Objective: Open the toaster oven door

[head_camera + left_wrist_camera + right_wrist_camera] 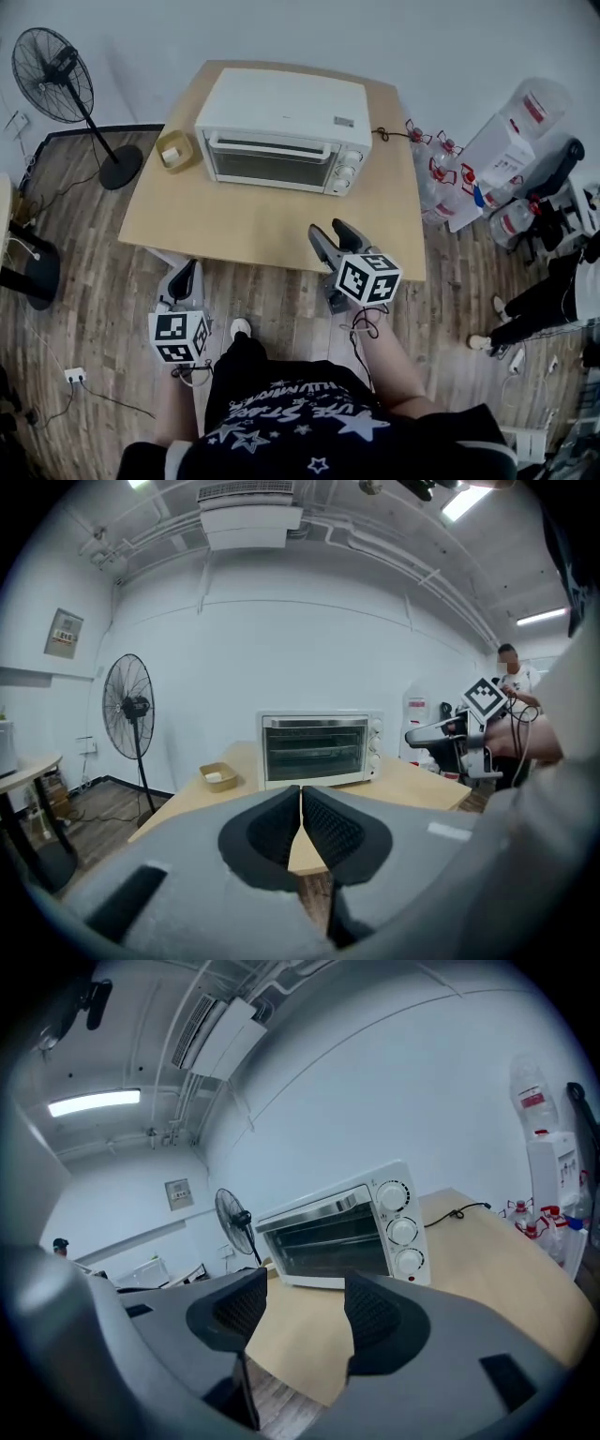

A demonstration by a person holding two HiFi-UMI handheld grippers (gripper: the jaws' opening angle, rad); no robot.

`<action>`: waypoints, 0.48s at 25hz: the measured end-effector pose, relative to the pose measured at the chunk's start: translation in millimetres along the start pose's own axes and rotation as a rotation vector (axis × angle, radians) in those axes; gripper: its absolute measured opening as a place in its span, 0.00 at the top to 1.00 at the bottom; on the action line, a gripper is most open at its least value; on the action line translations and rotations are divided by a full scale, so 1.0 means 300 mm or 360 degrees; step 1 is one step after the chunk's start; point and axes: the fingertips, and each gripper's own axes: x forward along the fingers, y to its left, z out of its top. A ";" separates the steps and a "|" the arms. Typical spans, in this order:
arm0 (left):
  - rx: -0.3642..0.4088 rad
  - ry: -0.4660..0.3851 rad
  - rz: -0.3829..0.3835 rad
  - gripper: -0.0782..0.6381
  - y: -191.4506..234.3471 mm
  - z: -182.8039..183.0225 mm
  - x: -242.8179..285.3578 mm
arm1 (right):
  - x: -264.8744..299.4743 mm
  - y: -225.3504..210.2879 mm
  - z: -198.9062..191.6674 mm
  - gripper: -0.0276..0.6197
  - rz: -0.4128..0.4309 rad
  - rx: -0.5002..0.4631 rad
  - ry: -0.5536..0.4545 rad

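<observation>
A white toaster oven (281, 131) stands at the back of a wooden table (253, 225), its glass door closed, a bar handle (270, 143) along the top and three knobs (347, 172) at the right. The oven (321, 748) faces the left gripper view and appears again as the oven (347, 1232) in the right gripper view. My left gripper (185, 281) hangs short of the table's near edge, its jaws together and empty (301, 819). My right gripper (331, 238) reaches over the table's front edge, jaws apart with nothing between them (302, 1309).
A small tan box (174, 150) sits on the table left of the oven. A power cord (394, 134) trails off the oven's right side. A standing fan (58, 80) is at the left; water bottles (436, 155) and a dispenser (511, 141) at the right. A person (511, 672) stands at the far right.
</observation>
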 end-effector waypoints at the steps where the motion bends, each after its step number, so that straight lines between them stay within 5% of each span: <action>1: 0.0014 -0.0005 -0.0029 0.86 0.018 0.020 0.030 | 0.017 -0.006 0.024 0.57 -0.0023 0.0023 -0.0020; 12: 0.0084 -0.0021 -0.0292 0.86 0.195 0.151 0.314 | 0.178 -0.064 0.217 0.58 -0.0339 0.0123 -0.0198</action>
